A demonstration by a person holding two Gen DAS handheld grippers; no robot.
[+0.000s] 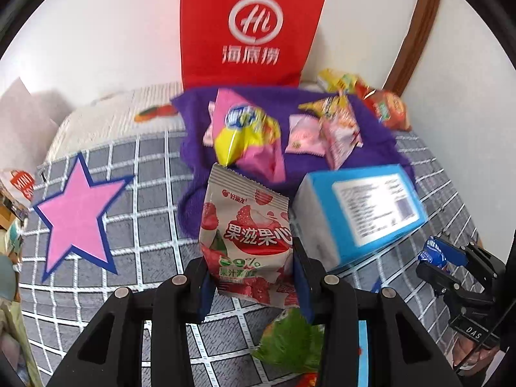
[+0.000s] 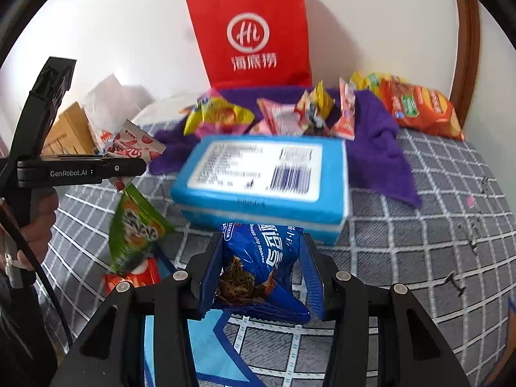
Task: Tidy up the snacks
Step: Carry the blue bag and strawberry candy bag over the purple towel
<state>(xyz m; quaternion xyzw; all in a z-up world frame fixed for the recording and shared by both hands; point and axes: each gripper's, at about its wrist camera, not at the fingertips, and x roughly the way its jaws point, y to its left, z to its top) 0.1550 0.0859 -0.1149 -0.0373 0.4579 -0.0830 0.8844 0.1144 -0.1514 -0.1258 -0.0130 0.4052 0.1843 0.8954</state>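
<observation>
A strawberry snack packet is pinched at its lower part between the pads of the left tongs and is held clear of the bed, over the checked cover toward its near edge. A blue cookie packet is clamped in the same way by the right tongs, just in front of the blue box lying mid-bed. Both pairs of tongs are closed down to the width of their packets, nothing else being held.

The step in hand is judged to be the carrying of both packets to their sorting places. The grips should be kept firm but not crushing, since the contents are brittle. The green packet hanging close below the left tongs should be watched; whether it is caught cannot be told. The packets are best lifted well above the blue box and the loose snacks on the purple towel near the far edge, by the red bag.
</observation>
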